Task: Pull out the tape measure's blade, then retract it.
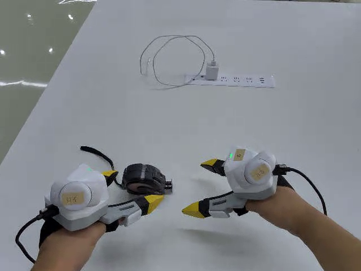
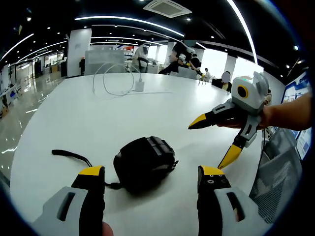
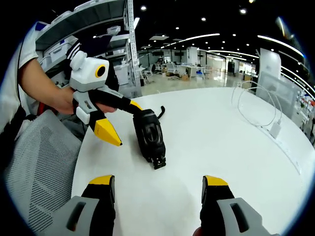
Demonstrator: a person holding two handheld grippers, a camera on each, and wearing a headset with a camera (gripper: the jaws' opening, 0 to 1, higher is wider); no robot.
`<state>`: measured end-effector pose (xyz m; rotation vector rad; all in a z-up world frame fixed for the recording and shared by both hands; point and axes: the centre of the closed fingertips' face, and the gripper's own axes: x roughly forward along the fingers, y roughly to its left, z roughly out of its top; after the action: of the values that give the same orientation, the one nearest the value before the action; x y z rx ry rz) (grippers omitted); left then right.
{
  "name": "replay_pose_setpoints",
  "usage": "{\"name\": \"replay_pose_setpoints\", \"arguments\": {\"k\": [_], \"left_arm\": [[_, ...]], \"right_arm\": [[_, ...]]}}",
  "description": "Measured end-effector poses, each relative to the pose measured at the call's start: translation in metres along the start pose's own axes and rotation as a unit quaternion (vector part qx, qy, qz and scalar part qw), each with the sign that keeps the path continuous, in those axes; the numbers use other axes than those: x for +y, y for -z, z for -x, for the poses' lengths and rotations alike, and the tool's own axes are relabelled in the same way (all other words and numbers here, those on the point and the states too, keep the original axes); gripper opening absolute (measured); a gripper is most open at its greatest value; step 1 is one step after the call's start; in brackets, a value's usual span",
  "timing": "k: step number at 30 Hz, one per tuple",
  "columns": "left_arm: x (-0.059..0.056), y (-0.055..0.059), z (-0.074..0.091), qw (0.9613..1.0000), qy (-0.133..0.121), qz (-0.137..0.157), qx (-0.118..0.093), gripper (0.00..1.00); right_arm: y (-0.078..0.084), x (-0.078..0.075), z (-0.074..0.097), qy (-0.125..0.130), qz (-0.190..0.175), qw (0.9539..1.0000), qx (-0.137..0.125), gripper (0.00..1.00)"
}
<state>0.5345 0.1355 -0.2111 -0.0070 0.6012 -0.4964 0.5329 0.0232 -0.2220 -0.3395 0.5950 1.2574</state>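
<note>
1. We see the black tape measure lying on the white table, near its front edge.
2. Our left tongs stand wide, one jaw on either side of it.
3. Our right tongs hover nearby, wide and empty.
4. A power strip lies well apart.

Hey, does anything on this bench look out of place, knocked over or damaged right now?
Nothing stands out. The tape measure lies on the white table between the open fingers of the left gripper, blade in, strap trailing. The right gripper hangs open, apart from it. A charger sits plugged into the power strip farther back.
</note>
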Motion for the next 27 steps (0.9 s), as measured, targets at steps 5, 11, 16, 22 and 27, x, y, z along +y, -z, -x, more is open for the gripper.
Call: {"name": "replay_pose_setpoints", "arguments": {"k": [5,11,16,22,27], "left_arm": [[0.001,0.002,0.007,0.9999,0.007,-0.007,-0.005,0.76],[-0.002,0.005,0.017,0.9996,0.020,-0.015,-0.010,0.78],[0.000,0.006,0.025,0.9995,0.026,-0.013,-0.013,0.78],[0.001,0.007,0.034,0.9994,0.028,-0.015,-0.015,0.79],[0.003,0.011,0.039,0.9993,0.029,-0.018,-0.013,0.80]], "right_arm": [[0.004,0.004,0.006,0.007,-0.006,1.0000,-0.002,0.72],[0.009,0.005,0.018,0.018,-0.012,0.9997,-0.008,0.76],[0.015,0.007,0.026,0.025,-0.017,0.9995,-0.007,0.79],[0.025,0.009,0.036,0.029,-0.032,0.9990,-0.009,0.81],[0.034,0.010,0.043,0.036,-0.038,0.9986,-0.005,0.83]]}}
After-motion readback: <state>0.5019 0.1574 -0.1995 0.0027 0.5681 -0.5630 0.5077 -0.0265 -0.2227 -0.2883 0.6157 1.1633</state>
